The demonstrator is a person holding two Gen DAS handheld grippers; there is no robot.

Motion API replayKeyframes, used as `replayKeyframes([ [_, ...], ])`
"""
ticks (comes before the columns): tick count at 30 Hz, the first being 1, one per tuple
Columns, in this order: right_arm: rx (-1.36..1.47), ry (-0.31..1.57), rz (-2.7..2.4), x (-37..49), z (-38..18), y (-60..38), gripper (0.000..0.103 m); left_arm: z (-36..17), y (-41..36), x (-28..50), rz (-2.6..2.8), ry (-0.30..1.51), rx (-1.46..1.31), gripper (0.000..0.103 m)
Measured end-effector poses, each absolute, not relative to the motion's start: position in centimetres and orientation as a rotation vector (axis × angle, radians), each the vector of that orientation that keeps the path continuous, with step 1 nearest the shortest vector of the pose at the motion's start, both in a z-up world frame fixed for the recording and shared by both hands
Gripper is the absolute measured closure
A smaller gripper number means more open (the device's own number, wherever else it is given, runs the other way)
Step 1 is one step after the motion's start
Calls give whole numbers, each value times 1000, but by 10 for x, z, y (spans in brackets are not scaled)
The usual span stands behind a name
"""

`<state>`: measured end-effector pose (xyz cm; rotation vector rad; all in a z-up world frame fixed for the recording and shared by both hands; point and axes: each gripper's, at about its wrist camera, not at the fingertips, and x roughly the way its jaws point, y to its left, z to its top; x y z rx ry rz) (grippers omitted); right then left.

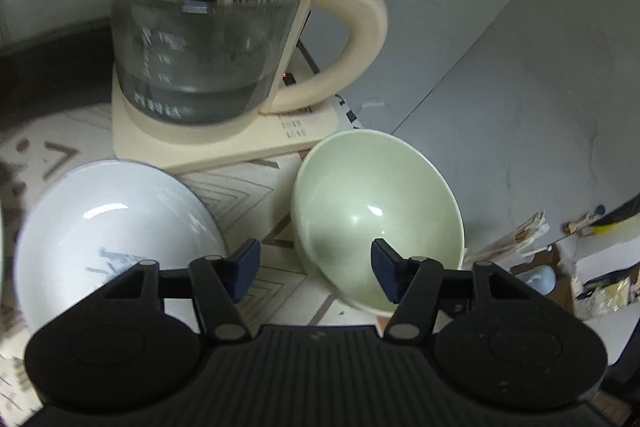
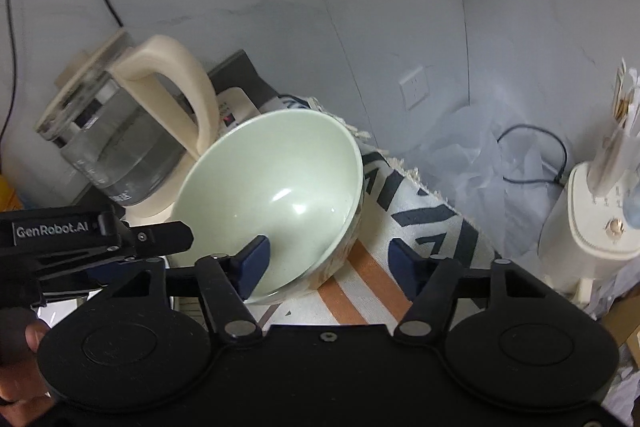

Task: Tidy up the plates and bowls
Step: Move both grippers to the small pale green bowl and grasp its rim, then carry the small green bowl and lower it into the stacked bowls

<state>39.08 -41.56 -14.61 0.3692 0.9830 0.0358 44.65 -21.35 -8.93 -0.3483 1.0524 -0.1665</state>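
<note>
A pale green bowl [image 1: 374, 203] sits on the patterned tablecloth at the right. A white bowl with a blue drawing inside [image 1: 116, 235] sits at the left. My left gripper [image 1: 316, 267] is open and empty, low over the cloth between the two bowls; its right finger overlaps the green bowl's near rim. In the right wrist view the green bowl [image 2: 276, 195] fills the centre. My right gripper [image 2: 328, 263] is open and empty, its jaws either side of the bowl's near right rim. The left gripper's body [image 2: 96, 235] shows at the left.
A glass electric kettle with a cream handle [image 1: 212, 39] stands on its cream base [image 1: 224, 143] right behind both bowls. The grey wall [image 2: 400, 7] is close behind. The cloth's fringed edge [image 2: 416, 175] runs at the right; a white appliance [image 2: 592, 227] and clutter lie beyond.
</note>
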Motion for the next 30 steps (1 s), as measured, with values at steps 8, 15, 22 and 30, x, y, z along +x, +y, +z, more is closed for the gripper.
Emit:
replayKeyframes([
  [8, 512, 1073, 23, 404, -172, -421, 68, -112, -225, 462, -140, 1121, -371, 78],
  [15, 450, 1057, 41, 400, -164, -413, 74, -119, -222, 466, -119, 1143, -380, 90],
  [22, 460, 1014, 46, 385, -142, -414, 74, -97, -220, 452, -145, 1100, -374, 91],
  [30, 437, 950, 83, 368, -106, -408, 74, -65, -214, 427, -118, 1068, -406, 91],
])
